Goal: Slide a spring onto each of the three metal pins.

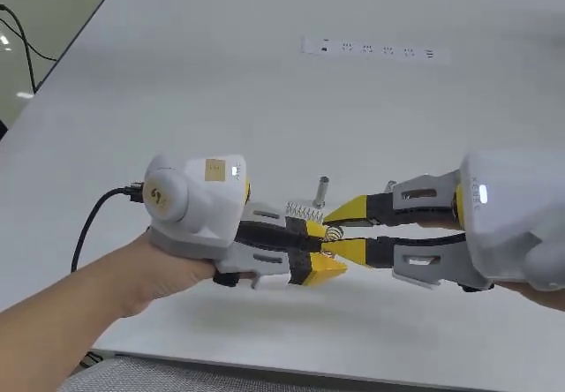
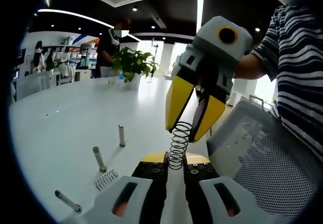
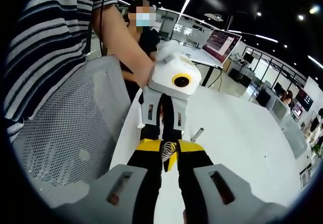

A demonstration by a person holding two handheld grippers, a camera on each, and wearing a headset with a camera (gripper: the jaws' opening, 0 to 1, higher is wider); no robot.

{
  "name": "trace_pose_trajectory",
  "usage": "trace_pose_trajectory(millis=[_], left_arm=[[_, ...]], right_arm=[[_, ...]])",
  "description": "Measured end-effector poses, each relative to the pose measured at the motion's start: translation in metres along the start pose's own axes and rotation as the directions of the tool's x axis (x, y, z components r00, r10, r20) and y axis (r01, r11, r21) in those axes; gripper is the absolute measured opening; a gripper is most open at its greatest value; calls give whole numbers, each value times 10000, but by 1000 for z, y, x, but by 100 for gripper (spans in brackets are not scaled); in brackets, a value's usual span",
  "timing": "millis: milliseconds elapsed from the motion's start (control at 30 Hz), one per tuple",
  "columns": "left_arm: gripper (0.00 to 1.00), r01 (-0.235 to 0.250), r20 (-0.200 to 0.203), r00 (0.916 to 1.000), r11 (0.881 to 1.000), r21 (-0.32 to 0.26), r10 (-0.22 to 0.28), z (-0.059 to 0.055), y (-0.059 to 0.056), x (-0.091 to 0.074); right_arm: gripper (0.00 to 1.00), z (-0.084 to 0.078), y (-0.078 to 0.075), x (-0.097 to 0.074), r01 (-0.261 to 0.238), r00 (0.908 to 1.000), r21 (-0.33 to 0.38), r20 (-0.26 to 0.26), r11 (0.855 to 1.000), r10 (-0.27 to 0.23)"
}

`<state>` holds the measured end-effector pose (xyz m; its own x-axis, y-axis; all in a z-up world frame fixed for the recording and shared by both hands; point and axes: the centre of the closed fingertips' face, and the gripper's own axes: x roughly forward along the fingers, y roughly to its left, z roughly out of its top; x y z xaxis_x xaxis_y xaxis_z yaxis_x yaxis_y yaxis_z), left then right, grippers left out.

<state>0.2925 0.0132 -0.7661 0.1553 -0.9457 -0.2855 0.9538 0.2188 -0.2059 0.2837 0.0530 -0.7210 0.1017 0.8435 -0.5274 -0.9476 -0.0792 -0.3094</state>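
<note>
Jaws of the left gripper stand narrow, pinching the near end of the spring at lower centre of the left gripper view. The right gripper brackets its far end from upper right; whether it pinches, I cannot tell. Light and springy, the coil would likely bend or shoot loose, so it is best held near one end, bore open. Three metal pins and a second spring sit loose on the table, lower left.

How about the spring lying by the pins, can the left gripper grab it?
Probably not yet: the left gripper is shut on a second spring, which the right gripper grips too. Nothing lies over the loose spring itself.
</note>
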Motion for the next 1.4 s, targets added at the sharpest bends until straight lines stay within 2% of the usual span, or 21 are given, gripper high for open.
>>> trace_pose_trajectory(millis=[267, 667, 900, 1133, 1400], left_arm=[[9, -126, 211, 9997, 9999, 22, 125, 7, 6, 1], [9, -205, 143, 9997, 9998, 21, 205, 5, 8, 2], [9, -196, 149, 9997, 9998, -19, 197, 4, 7, 2], [9, -276, 145, 9995, 9995, -132, 277, 4, 8, 1], [14, -406, 85, 9991, 9991, -144, 407, 3, 9, 0]], right_arm=[[12, 0, -8, -3, 142, 9999, -154, 43, 9998, -141], [12, -2, -9, -2, 137, 9999, -133, 54, 9998, -137], [12, -2, -10, -2, 150, 9996, 395, 250, 9991, -160], [12, -1, -10, -3, 161, 9997, 220, 169, 9996, -165], [12, -1, -10, -4, 146, 9999, -41, 25, 9999, -146]])
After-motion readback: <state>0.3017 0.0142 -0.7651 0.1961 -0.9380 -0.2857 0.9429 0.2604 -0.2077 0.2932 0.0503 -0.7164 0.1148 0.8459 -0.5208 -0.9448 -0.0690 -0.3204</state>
